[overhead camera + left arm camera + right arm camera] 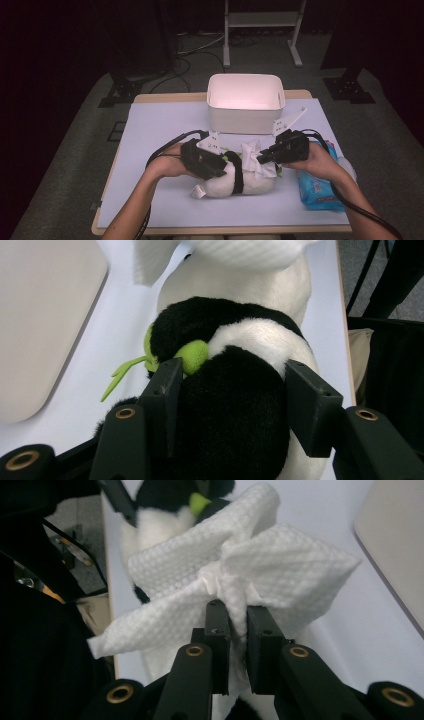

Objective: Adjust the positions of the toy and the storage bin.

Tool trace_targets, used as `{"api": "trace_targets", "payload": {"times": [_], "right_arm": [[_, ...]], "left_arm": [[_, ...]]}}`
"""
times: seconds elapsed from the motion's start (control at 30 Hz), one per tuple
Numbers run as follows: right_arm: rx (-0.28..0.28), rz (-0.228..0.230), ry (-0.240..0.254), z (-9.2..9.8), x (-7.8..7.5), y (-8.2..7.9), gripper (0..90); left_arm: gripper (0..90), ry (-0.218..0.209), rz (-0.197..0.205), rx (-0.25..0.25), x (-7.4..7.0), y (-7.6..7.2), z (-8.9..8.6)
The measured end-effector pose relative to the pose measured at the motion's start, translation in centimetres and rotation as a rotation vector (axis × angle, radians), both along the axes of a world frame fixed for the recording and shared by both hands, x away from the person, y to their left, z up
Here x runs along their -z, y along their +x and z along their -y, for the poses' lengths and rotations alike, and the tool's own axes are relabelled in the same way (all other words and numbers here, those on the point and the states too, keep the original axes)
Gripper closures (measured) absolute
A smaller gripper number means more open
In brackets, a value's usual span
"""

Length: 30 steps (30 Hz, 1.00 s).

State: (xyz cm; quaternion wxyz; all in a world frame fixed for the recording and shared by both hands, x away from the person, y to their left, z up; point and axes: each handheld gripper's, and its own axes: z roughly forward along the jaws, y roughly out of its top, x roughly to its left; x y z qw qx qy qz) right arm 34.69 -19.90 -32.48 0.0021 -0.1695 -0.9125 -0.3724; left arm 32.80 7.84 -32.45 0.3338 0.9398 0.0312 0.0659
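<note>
A black and white plush panda (250, 186) with green trim lies on its side on the white table (160, 125). My left gripper (220, 167) grips its black part; in the left gripper view both pads press into the black fur (235, 420) either side of my left gripper (232, 395). A white textured wipe (254, 152) lies bunched on the panda's white body. My right gripper (261, 159) comes in from the right, and in the right gripper view my right gripper (238, 625) is shut on the gathered middle of the wipe (280, 560).
A white empty bin (245, 76) stands at the table's far edge, just behind the panda. A blue pack of wipes (317, 187) lies under the right forearm near the right edge. Dark floor, cables and a metal stand lie beyond the table.
</note>
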Motion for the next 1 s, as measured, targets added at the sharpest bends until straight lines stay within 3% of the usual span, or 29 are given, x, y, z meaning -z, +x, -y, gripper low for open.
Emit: {"api": "trace_targets", "payload": {"times": [0.07, 0.17, 0.37, 0.43, 0.53, 0.67, 0.77, 0.83, 0.9, 0.93, 1.0], "right_arm": [[-0.014, -0.016, -0.026, -0.6, 0.6, 0.1, 80.8], [-0.028, -0.027, -0.021, -0.8, 1.1, -0.3, 80.8], [-0.039, -0.042, -0.012, -0.7, 1.4, -0.7, 80.8], [-0.041, -0.041, -0.014, -0.7, 1.4, -0.9, 80.8], [-0.048, -0.041, -0.012, -0.7, 1.5, -1.2, 80.8], [-0.06, -0.044, -0.01, -0.7, 1.6, -1.5, 80.7], [-0.066, -0.04, -0.01, -0.6, 1.6, -1.5, 80.7], [-0.066, -0.046, -0.007, -0.6, 1.6, -1.6, 80.7], [-0.072, -0.042, -0.007, -0.7, 1.6, -1.7, 80.6], [-0.071, -0.045, -0.013, -0.7, 1.4, -1.9, 80.5], [-0.073, -0.031, -0.012, -0.6, 1.4, -1.8, 80.5]], "left_arm": [[43.0, -0.001, -0.024, 0.003, 0.0, 0.0, -0.1], [39.1, -0.035, -0.095, -0.006, -0.2, 0.3, -0.3], [40.7, -0.069, -0.115, -0.019, -1.1, 0.5, 0.1], [42.0, -0.066, -0.122, -0.026, -1.4, 0.8, 0.3], [43.0, -0.017, -0.134, -0.048, -1.2, 1.4, 1.1], [45.2, -0.011, -0.168, -0.041, -0.9, 1.8, 1.8], [47.7, 0.021, -0.186, -0.023, -0.5, 2.0, 2.5], [50.6, 0.034, -0.177, -0.018, -0.5, 2.0, 2.8], [61.5, 0.032, -0.164, -0.007, -0.6, 2.0, 2.9], [64.1, 0.031, -0.133, 0.004, -0.8, 1.8, 3.0], [67.7, 0.025, -0.121, -0.001, -0.8, 1.7, 3.1]]}}
